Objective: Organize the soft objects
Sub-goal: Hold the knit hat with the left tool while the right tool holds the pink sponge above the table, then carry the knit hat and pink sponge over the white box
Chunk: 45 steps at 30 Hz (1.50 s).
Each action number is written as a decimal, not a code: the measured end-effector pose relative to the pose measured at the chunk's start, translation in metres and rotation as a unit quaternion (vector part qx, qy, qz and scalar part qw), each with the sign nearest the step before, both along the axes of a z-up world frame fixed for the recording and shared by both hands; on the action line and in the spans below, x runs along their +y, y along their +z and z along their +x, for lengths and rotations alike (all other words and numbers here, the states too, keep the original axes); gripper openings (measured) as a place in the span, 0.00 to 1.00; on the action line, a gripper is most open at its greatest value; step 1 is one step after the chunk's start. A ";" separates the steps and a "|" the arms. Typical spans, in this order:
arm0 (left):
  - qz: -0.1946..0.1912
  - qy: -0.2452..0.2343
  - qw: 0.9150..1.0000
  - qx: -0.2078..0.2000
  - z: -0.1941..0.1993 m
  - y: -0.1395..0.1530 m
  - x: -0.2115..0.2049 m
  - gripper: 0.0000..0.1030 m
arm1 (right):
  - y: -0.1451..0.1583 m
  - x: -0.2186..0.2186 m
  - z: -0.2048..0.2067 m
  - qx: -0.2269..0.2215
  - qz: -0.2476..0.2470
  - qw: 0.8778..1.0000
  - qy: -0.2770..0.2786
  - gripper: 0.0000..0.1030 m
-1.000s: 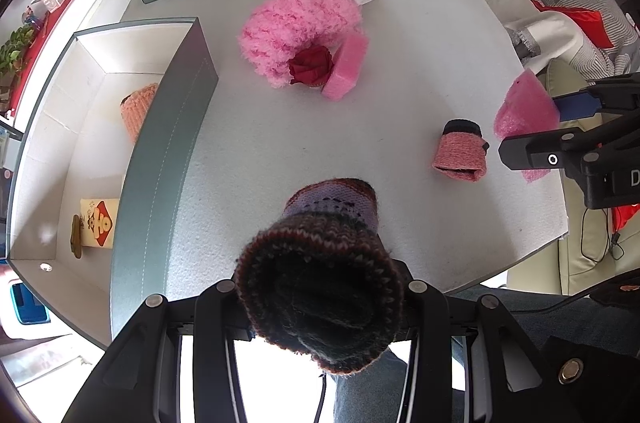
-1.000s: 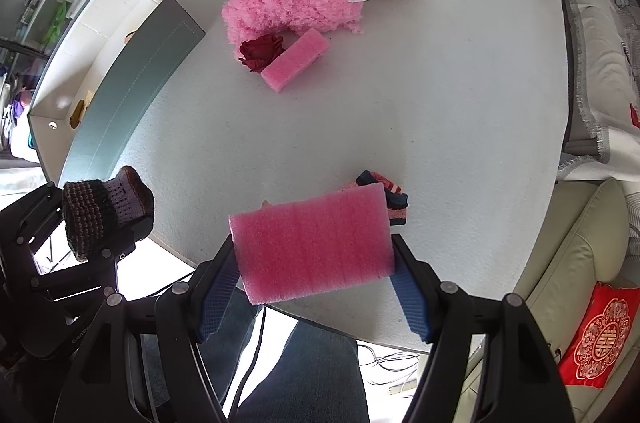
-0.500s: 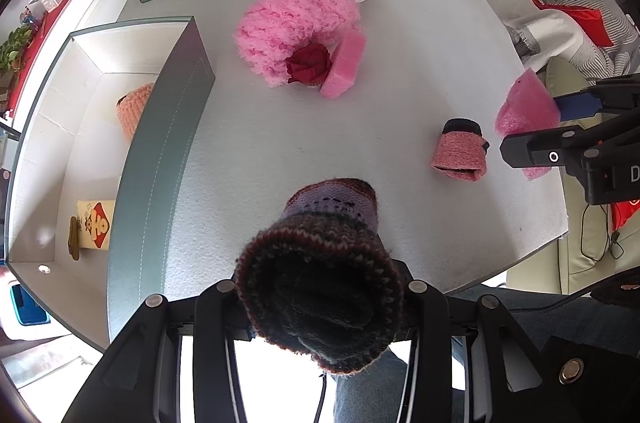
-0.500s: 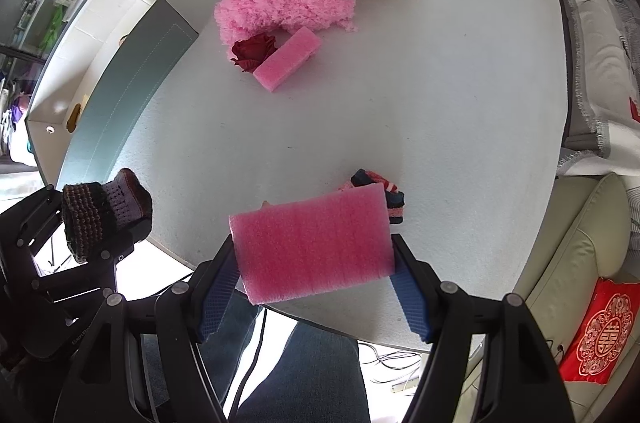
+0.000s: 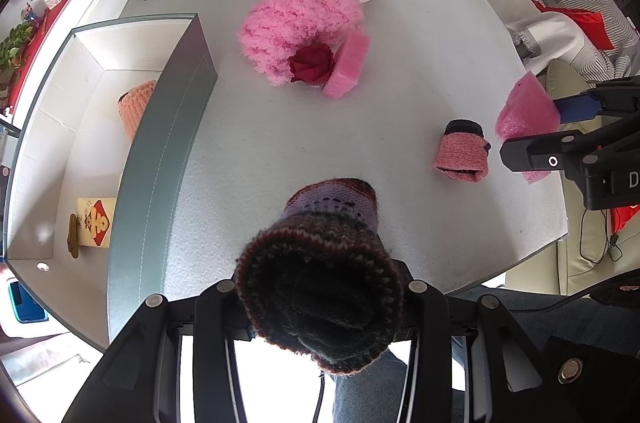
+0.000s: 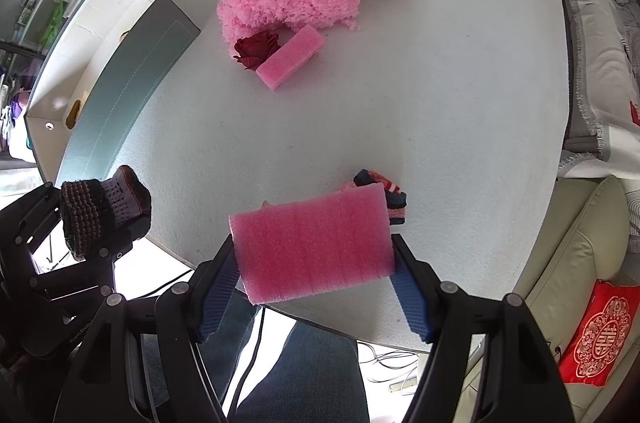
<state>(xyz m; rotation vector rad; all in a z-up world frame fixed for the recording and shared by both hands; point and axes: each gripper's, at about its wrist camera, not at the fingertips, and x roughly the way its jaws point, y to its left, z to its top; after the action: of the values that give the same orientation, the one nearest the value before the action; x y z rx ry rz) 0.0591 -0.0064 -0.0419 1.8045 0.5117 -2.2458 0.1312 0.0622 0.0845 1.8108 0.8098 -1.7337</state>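
At far left an open grey-green box stands on the white tabletop. Beside it, the left tongs are clamped on a dark knitted cuff above the tabletop's near edge. Further right, the right tongs pinch a pink foam pad between blue pads, above a striped knit piece.

dark knit cuff and pink foam pad held above table; pink knit roll lies there.

White table carries scarf, sponge, boxes
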 end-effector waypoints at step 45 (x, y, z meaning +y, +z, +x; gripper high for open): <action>-0.051 0.377 0.924 0.028 0.122 0.021 -0.201 0.43 | 0.009 -0.259 0.055 -0.012 -0.079 0.975 0.208 0.73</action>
<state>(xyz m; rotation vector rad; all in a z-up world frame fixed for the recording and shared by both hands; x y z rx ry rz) 0.1812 -0.2076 -0.0204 1.1923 0.8945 -1.7361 0.1867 -0.1965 0.0936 1.4317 0.9353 -1.4564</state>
